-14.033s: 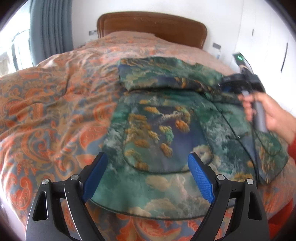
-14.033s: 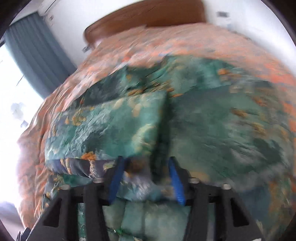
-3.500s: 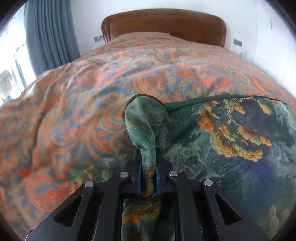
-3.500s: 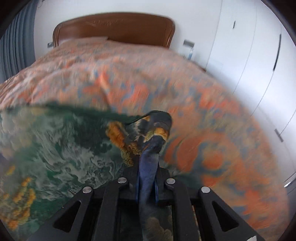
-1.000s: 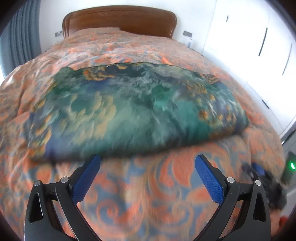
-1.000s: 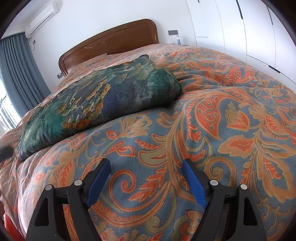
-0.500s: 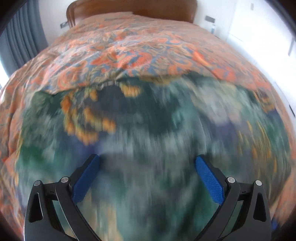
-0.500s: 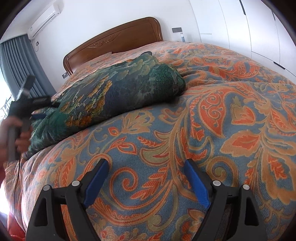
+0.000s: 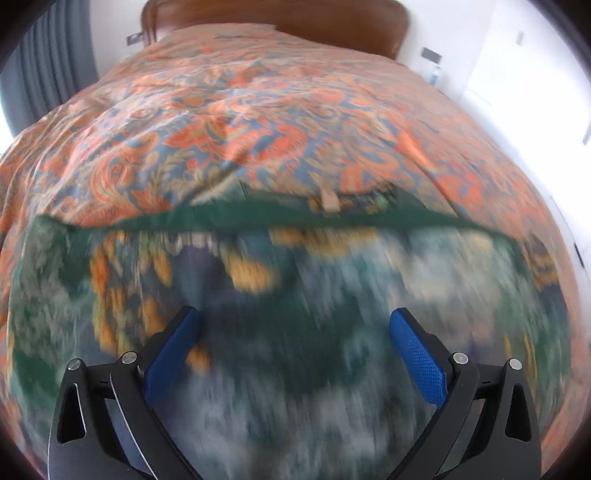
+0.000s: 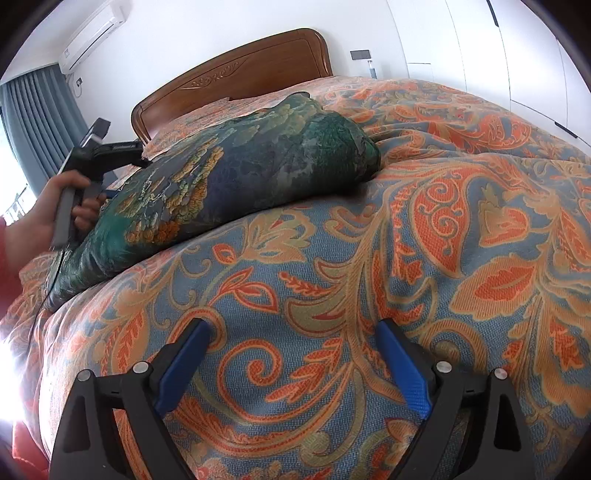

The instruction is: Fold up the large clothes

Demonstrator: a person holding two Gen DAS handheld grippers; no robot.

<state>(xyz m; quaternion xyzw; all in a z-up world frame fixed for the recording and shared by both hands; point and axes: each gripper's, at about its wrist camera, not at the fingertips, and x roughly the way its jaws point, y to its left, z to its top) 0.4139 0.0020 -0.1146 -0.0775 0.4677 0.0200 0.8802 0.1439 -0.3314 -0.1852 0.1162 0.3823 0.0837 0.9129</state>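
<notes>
Garment (image 10: 236,173) lies folded in a puffy bundle on the bed (image 10: 461,229), nearer the headboard (image 10: 236,77) than the R gripper. L gripper (image 9: 295,354) hovers right over it, tongs apart, nothing held; view blurred. R gripper (image 10: 291,365) sits well apart over bare cover, tongs also apart.

Risk, prob.: a push or off-centre grab from L could spring the thick fold open or drag the bundle, since the quilt is soft and gives.

Room: orange-blue paisley cover, curtain (image 10: 33,122) by the window, AC unit (image 10: 94,35), white wardrobes (image 10: 480,48).

Right claw (image 10: 291,365): jaws spread, over bedspread (image 10: 424,240)
Garment (image 10: 236,170): folded, on bedspread
Left claw (image 10: 110,194): beside garment, held by hand (image 10: 48,214)
</notes>
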